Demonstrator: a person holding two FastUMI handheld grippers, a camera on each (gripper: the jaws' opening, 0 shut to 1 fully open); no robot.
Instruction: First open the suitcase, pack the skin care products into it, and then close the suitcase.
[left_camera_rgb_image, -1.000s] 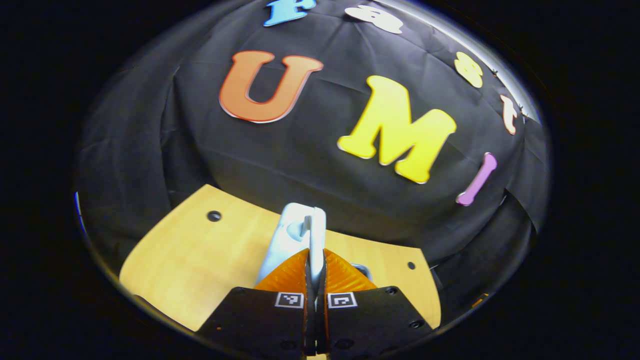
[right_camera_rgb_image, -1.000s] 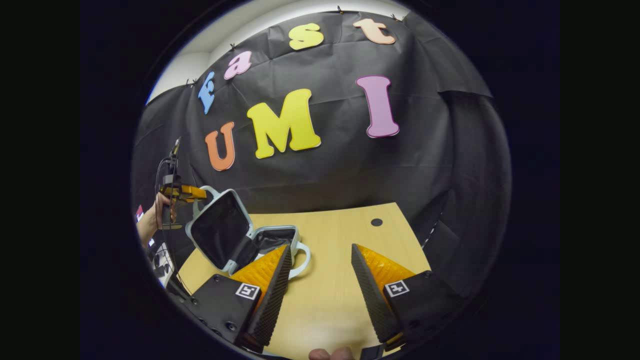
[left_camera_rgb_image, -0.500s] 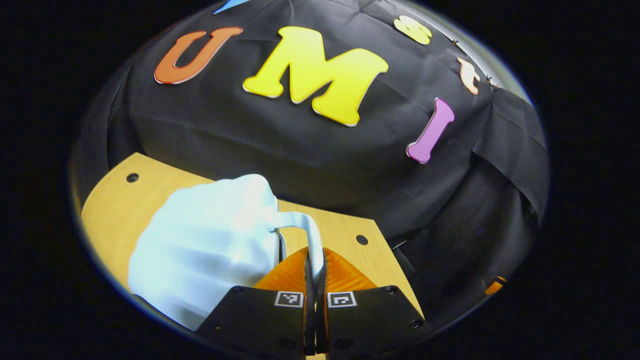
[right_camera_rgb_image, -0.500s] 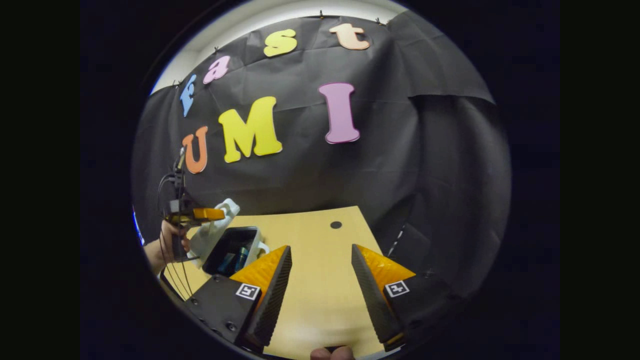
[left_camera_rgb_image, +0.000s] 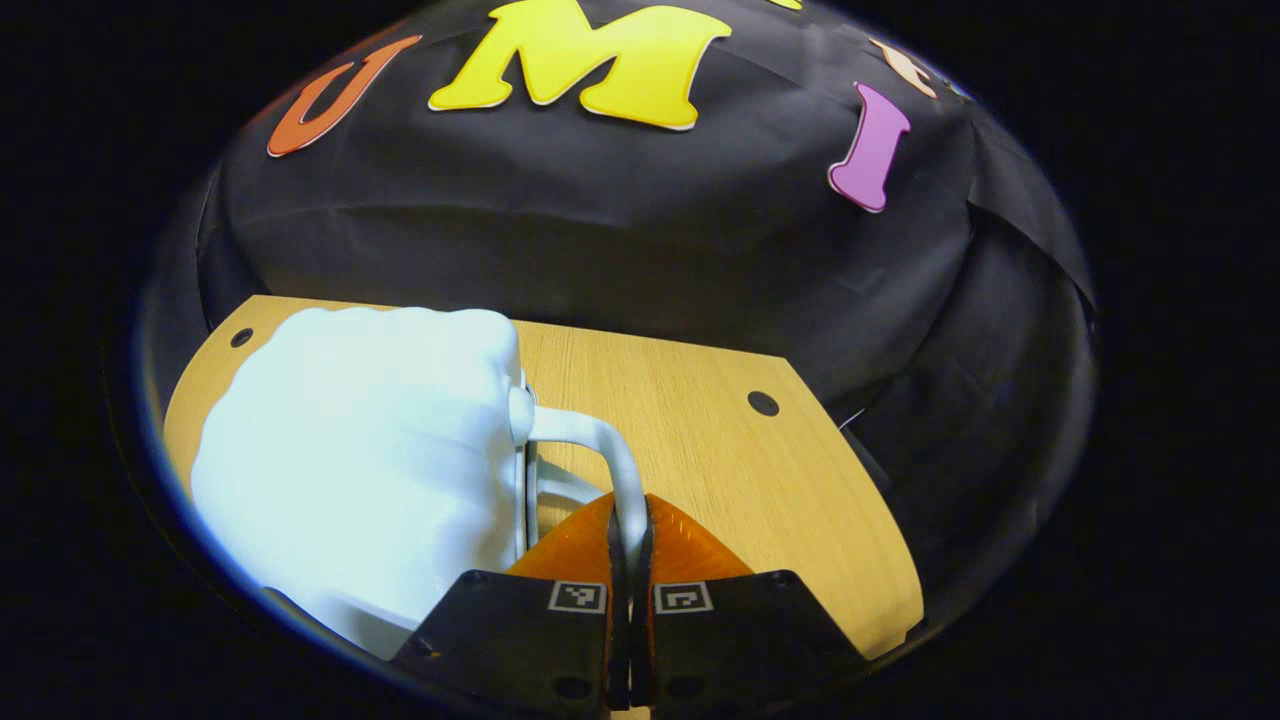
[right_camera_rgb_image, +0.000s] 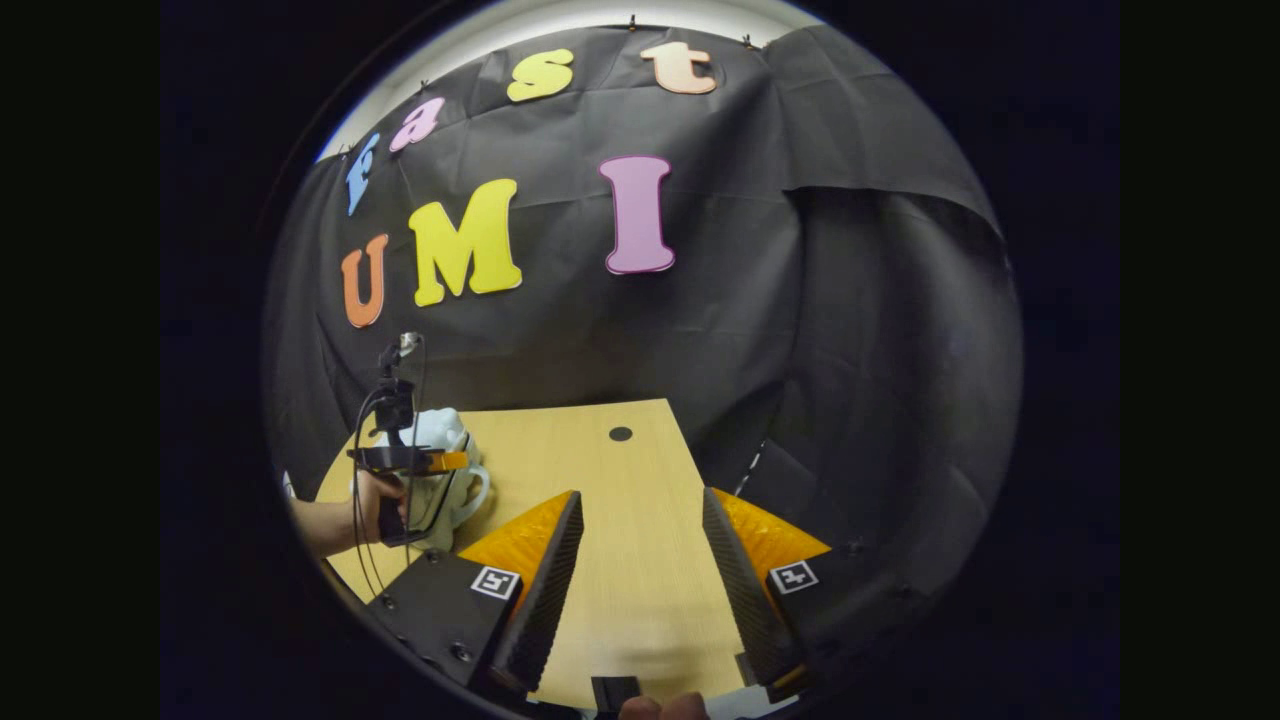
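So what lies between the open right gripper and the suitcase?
In the right gripper view, bare tabletop separates the right gripper from the suitcase, whose handle the left gripper grips.

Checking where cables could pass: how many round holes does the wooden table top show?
2 in the left gripper view: one hole behind the suitcase, another hole near the far right edge. The suitcase may hide more.

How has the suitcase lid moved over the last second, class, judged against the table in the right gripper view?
Yes. The suitcase lid has swung down from open toward the table and looks closed, drawn by the left gripper clamping its handle.
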